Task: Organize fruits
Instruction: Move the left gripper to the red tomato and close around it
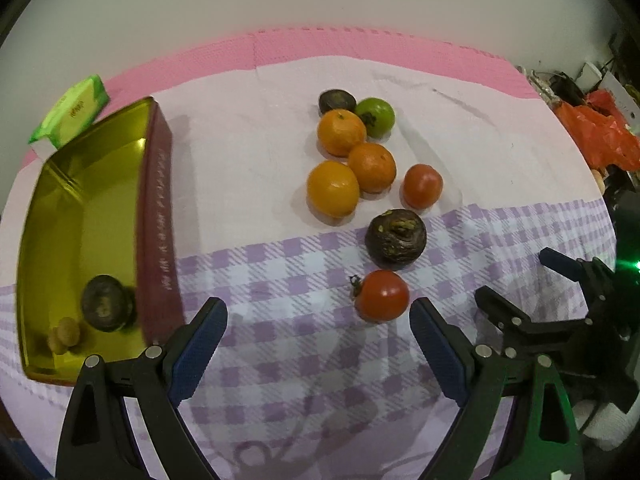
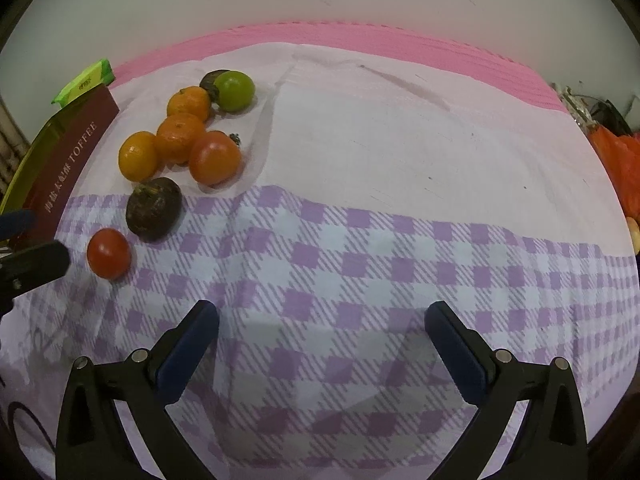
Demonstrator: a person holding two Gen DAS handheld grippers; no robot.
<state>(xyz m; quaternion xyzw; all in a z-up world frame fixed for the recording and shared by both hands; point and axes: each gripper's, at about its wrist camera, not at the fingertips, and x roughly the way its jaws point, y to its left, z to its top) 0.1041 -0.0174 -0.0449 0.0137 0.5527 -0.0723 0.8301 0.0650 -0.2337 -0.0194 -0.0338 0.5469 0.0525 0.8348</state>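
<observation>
Fruits lie loose on a cloth (image 2: 360,152), plain white at the far half, purple check at the near half, over a pink mat (image 1: 224,60). Cluster near middle of left wrist view: three oranges touching in a line, far orange (image 1: 341,132), middle orange (image 1: 372,167), near orange (image 1: 333,188); green fruit (image 1: 375,117) touching the far orange, small dark fruit (image 1: 337,102) just behind them. One red tomato (image 1: 422,185) just right of the middle orange, a gap between. Larger dark wrinkled fruit (image 1: 395,238) sits at the edge of the check pattern; second tomato (image 1: 382,295) with stem just nearer, close beside it. Tin box (image 1: 157,216), maroon outside, gold inside, lettered TOFFEE on its side, stands open at left; inside it, at the near end, another dark fruit (image 1: 105,302) and a small tan item (image 1: 66,334), kind unclear. Green packet (image 1: 72,110) behind the tin. Left gripper (image 1: 318,312) points down at the check cloth, jaws wide apart, nothing between; the stemmed tomato lies just ahead of the right finger. Right gripper (image 2: 322,316) also spread fully, empty, over bare check cloth well right of the fruit. Orange plastic bag (image 1: 600,132) at far right edge.
</observation>
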